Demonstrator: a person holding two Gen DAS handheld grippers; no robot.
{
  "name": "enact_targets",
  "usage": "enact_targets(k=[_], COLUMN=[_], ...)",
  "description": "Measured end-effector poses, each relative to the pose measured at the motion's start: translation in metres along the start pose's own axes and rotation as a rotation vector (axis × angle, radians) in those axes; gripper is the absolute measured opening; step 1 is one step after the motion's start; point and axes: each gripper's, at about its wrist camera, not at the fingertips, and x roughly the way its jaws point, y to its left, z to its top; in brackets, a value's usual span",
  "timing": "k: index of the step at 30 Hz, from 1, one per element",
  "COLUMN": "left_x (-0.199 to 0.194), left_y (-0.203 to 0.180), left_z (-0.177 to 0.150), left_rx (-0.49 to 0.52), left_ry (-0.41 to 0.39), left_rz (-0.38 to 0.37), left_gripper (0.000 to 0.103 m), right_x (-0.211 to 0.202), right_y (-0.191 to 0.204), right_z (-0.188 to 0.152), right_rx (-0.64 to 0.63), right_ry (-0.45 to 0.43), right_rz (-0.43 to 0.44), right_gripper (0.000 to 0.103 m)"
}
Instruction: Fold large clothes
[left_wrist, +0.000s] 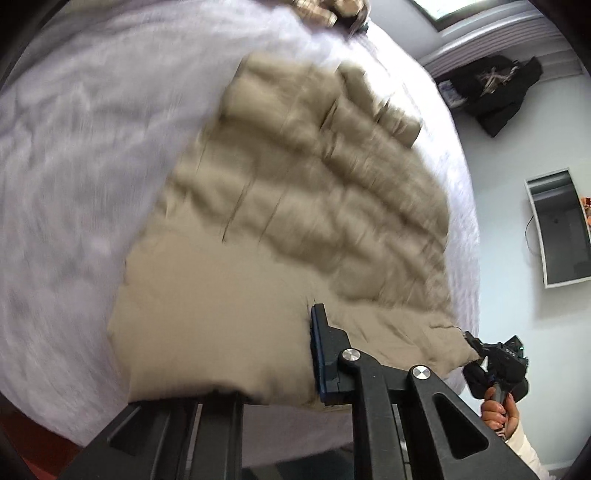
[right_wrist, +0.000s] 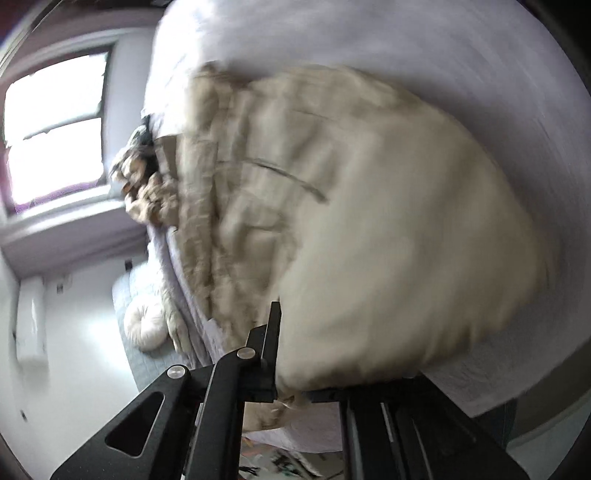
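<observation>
Left wrist view: beige quilted coat (left_wrist: 295, 206) spread over a white bedcover (left_wrist: 74, 166), filling the centre of the frame; motion-blurred.
Left gripper (left_wrist: 280, 369): lower centre; jaws closed on the coat's smooth hem, the cloth draping over the left finger, only the right finger (left_wrist: 325, 354) showing.
Right gripper (left_wrist: 480, 354): lower right of the left view; pinching the coat's far hem corner, a hand (left_wrist: 496, 408) in a pale sleeve behind it.
Only in left view: dark garment (left_wrist: 495, 92) heaped at upper right; grey open box (left_wrist: 561, 229) at right edge.
Right wrist view: same coat (right_wrist: 369, 240) bulging across centre and right, heavily blurred, on the bedcover (right_wrist: 406, 44).
Right gripper, own view (right_wrist: 295, 373): lower centre; jaws shut on the hem, with one finger (right_wrist: 269, 350) visible and the other hidden by cloth.
Only in right view: bright window (right_wrist: 55, 129) at upper left; fur trim (right_wrist: 144, 184) at the coat's left edge; white round cushion (right_wrist: 144, 328) at lower left.
</observation>
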Motion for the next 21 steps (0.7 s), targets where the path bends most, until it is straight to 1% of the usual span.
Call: enact_targets(k=[2, 5, 7, 9, 11, 13, 16, 19, 21], left_x=[-0.009, -0.016, -0.017, -0.014, -0.004, 0.008, 0.032, 0.064, 0.083], left_y=[-0.011, -0.041, -0.054, -0.067, -0.076, -0.079, -0.076, -0.063, -0.055], left_z=[0.022, 0.070, 0.096, 0.125, 0.156, 0.180, 0.215, 0.240, 0.254], left_rx=[0.019, 0.065, 0.078, 0.081, 0.078, 0.070, 0.048, 0.041, 0.060], left_ry=[-0.037, -0.114, -0.152, -0.184, -0.215, -0.228, -0.239, -0.225, -0.201], left_rz=[0.008, 0.029, 0.046, 0.059, 0.083, 0.103, 0.144, 0.194, 0.214], left_gripper=[0.017, 0.017, 0.017, 0.017, 0.017, 0.017, 0.017, 0.017, 0.017], right_x=[-0.003, -0.002, 0.002, 0.012, 0.022, 0.041, 0.075, 0.104, 0.128], right_y=[0.032, 0.087, 0.119, 0.154, 0.176, 0.200, 0.226, 0.238, 0.241], right_z=[0.014, 0.042, 0.061, 0.085, 0.108, 0.136, 0.174, 0.199, 0.214], right_rx=[-0.079, -0.206, -0.284, -0.360, -0.399, -0.433, -0.459, -0.483, -0.476], right_ry=[0.007, 0.015, 0.018, 0.033, 0.048, 0.061, 0.073, 0.068, 0.068], right_rz=[0.011, 0.013, 0.013, 0.008, 0.010, 0.002, -0.033, -0.079, -0.108], right_gripper=[0.010, 0.010, 0.010, 0.010, 0.010, 0.010, 0.010, 0.010, 0.010])
